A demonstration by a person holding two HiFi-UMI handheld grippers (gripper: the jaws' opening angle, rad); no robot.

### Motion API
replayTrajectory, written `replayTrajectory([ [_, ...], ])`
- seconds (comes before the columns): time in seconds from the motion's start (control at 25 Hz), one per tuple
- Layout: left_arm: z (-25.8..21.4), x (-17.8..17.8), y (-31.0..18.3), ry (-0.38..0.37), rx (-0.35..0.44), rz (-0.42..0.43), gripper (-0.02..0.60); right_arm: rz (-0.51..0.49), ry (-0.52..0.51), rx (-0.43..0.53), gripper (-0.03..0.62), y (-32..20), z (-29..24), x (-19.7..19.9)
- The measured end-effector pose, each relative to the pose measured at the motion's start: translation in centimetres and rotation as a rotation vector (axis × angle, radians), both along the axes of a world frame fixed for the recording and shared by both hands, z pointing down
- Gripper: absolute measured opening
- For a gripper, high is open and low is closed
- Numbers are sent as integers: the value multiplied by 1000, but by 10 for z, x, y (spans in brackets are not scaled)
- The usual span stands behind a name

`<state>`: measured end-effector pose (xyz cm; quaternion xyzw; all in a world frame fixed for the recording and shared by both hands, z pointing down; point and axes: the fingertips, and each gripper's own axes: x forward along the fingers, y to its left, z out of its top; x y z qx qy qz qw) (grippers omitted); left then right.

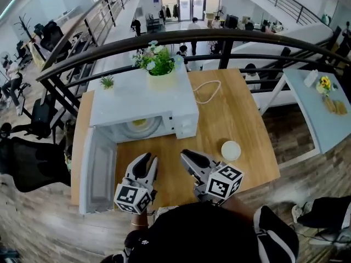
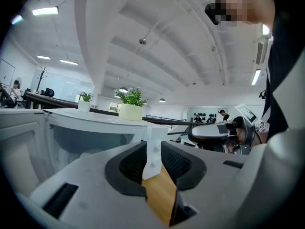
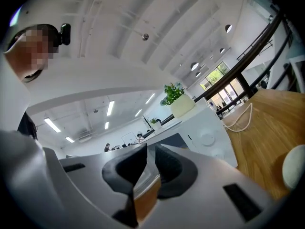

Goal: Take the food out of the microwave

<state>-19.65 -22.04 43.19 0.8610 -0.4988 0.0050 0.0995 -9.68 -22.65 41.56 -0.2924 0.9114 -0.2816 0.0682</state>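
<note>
Wooden table (image 1: 241, 119) with open microwave (image 1: 137, 100) beside balcony railing (image 1: 219, 35)

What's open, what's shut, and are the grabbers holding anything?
Microwave door: wide open.
Food: inside, not yet out.
Left gripper: jaws slightly apart, empty.
Right gripper: jaws slightly apart, empty.
Flower pot: upright on the microwave.
</note>
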Motion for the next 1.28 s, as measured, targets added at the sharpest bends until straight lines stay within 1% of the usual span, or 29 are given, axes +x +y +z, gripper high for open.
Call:
replayTrajectory([
  [0.08, 0, -13, -11, -6, -1, 33, 74, 38, 7, -3, 54, -7, 1, -11],
  [0.36, 8, -66, -47, 23, -3, 99, 75, 156, 17, -22, 58, -28, 8, -54],
  [0.64, 23, -95, -78, 70, -7, 124, 77, 243, 50, -32, 64, -44, 16, -82],
  [0.72, 26, -100, -84, 66, -8, 125, 77, 250, 60, -42, 67, -49, 19, -87],
  [0.92, 41, -114, -93, 56, -38, 104, 81, 248, 76, -71, 72, -57, 31, -100],
  [1.12, 55, -136, -104, 47, -63, 34, 95, 227, 92, -110, 75, -64, 48, -113],
  [1.28, 66, -148, -118, 43, -93, -10, 114, 232, 96, -138, 80, -77, 61, -124],
])
